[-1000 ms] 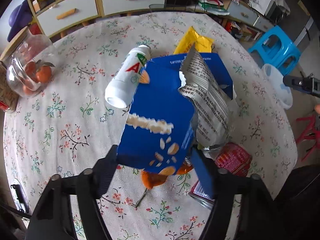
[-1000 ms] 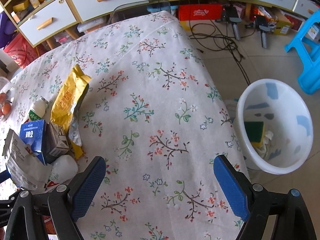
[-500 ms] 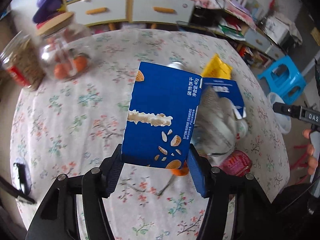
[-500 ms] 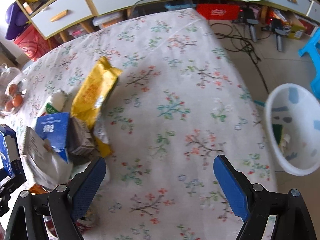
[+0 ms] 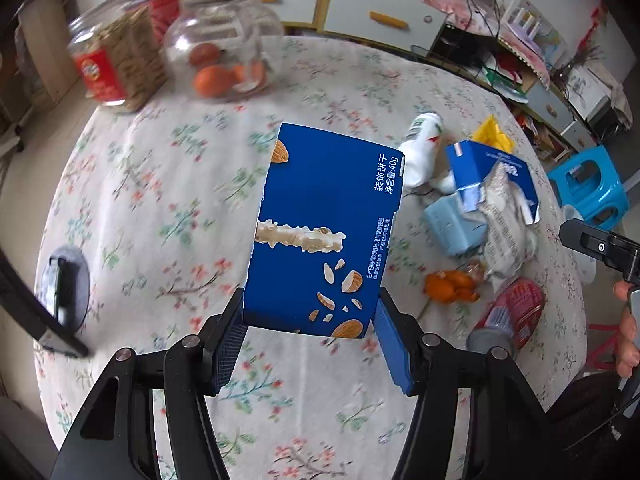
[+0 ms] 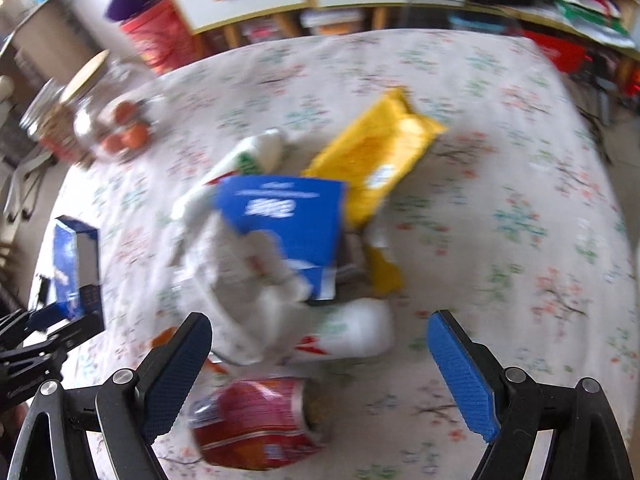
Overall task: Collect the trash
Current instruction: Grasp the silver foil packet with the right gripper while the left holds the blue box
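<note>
Item: blue biscuit box (image 5: 320, 232), flat-sided printed cardboard, clamped at its lower end by the left hand-held gripper (image 5: 308, 344) above a round bench (image 5: 160, 208) under a floral cloth.

Detail: glossy rectangular carton with almond pictures and white lettering, tilted, clear of the cloth; the ribbed blue pads (image 5: 228, 348) press on both its narrow sides. Right hand-held gripper (image 6: 320, 364): released, jaws wide and grasping nothing, hovering over the litter heap. Heap, blurred in the right view: crushed red can (image 6: 256, 424) lying on its side nearest; white plastic bottle (image 6: 348, 336) beyond it; torn blue carton (image 6: 288, 220) with crumpled silvery wrapper (image 6: 244, 292); yellow foil bag (image 6: 380, 152); a second white bottle (image 6: 252, 156). Far side of bench: round glass jar of oranges (image 5: 224, 52) with wooden lid, beside a jar with a red label (image 5: 112, 60). Cabinet drawers (image 5: 384, 12) behind.
</note>
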### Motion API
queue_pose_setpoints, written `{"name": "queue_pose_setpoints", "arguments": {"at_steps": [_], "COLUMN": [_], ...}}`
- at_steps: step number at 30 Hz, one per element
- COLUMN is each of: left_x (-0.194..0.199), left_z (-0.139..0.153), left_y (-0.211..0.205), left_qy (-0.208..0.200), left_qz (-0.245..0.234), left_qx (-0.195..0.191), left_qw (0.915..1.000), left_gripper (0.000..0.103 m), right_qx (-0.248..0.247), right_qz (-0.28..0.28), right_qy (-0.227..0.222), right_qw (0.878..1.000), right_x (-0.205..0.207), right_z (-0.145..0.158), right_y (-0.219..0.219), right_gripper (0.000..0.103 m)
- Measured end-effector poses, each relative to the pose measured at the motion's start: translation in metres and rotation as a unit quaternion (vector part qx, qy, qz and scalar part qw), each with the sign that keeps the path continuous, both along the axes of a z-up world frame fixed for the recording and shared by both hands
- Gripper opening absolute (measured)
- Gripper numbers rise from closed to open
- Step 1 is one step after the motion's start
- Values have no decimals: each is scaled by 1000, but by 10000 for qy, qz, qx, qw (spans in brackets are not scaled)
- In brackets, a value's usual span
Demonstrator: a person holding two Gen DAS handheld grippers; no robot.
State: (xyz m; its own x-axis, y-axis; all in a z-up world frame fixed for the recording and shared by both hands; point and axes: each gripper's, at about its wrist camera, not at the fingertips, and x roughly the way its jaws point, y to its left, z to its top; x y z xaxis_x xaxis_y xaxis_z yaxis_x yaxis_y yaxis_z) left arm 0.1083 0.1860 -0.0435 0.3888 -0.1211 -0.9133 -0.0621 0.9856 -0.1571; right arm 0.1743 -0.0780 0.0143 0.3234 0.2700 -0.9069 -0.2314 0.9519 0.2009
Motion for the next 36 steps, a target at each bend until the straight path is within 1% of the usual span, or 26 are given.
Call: {"name": "queue_pose_setpoints", "arguments": {"at_steps": [3, 7, 11, 17, 24, 27, 28, 32, 36], "left_x": [-6, -12, -14, -19, -18, -18, -18, -17, -15], "left_z": [-2, -3, -2, 1, 1, 1, 1, 2, 4], "left_y": [7, 14, 16, 17, 14, 13, 12, 11, 9], "left_qy": [20, 13, -20, -32, -39, -43, -45, -57, -83], "left_qz": [50, 97, 111, 54, -3, -25, -29, -38, -42], "left_qx": [-18, -72, -139, -192, -202, -203, -202, -204, -217], "left_qw": [10000, 9999, 9998, 9998, 9998, 9998, 9998, 9998, 9997], "left_gripper": [64, 64, 64, 64, 64, 64, 64, 64, 64], "right_qx": [-132, -471, -660, -963, -1134, -1176, -1164, -1018, -857], "right_qz": [276, 665, 945, 1004, 950, 917, 907, 847, 795], "right_qy": [-77, -257, -208, -169, -180, -223, -228, -194, -173], "right_qw": [9995, 9963, 9931, 9901, 9888, 9886, 9888, 9910, 9930], "right_x": [-3, -7, -9, -6, -1, -1, -1, -1, -2], "right_z": [-6, -15, -28, -45, -53, -53, -52, -49, -43], "right_y": [18, 44, 59, 67, 68, 67, 66, 62, 58], "right_gripper": [91, 91, 91, 91, 91, 86, 82, 76, 74]}}
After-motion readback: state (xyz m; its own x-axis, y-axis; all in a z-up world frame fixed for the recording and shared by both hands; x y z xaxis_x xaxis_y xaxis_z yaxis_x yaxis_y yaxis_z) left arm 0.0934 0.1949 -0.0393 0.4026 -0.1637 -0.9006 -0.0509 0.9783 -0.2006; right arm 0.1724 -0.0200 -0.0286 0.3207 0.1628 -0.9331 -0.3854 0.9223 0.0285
